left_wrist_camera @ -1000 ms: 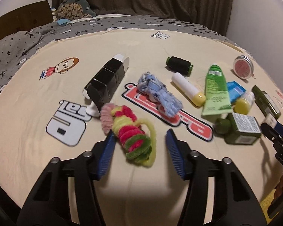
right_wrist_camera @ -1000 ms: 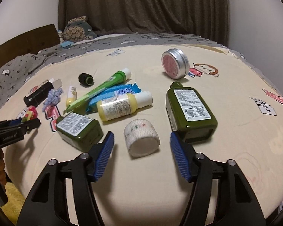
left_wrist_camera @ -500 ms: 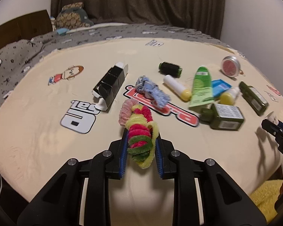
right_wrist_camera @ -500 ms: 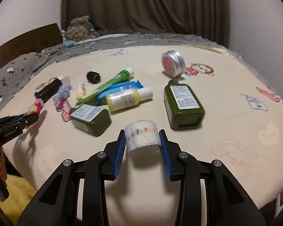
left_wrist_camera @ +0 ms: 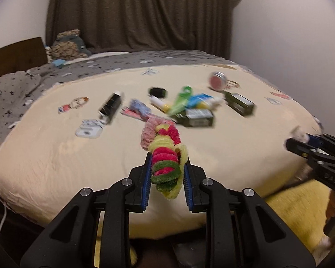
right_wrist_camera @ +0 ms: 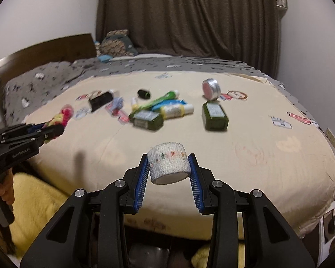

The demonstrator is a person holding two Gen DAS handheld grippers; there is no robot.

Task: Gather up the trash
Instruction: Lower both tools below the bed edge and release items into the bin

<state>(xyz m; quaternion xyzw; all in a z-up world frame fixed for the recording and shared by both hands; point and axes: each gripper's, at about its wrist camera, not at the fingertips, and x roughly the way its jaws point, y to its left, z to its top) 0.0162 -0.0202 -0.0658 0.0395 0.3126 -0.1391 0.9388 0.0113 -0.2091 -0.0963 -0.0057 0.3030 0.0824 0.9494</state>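
In your left wrist view, your left gripper (left_wrist_camera: 166,176) is clamped narrow on the fuzzy pipe-cleaner coil (left_wrist_camera: 164,156). The coil's long axis runs straight out along the fingers: its green and red loops sit between the blue pads (left_wrist_camera: 145,184), its pink end pokes forward past the tips, and a yellow tail droops below them. It is lifted clear of the cream blanket (left_wrist_camera: 55,154), out over the bed's near edge. At the right border you can see your right gripper (left_wrist_camera: 301,143), also off that edge.

In your right wrist view, your right gripper (right_wrist_camera: 168,172) holds the white bandage roll (right_wrist_camera: 168,165) by its curved sides, pads pressing on both flanks. The roll's axis tilts toward the camera, so its open end faces down and back at you. It too hangs over the near edge, with the bottles (right_wrist_camera: 214,116) and tubes well beyond it on the middle of the bed.

No bin is clearly visible. Something dark shows below the bed edge in both views, but I can't tell what it is. Each piece already lies in its own jaws, so the coming move probably turns on getting each gripper above the container; when the jaws part, the coil will likely slide off tail first and the roll drop open end first.
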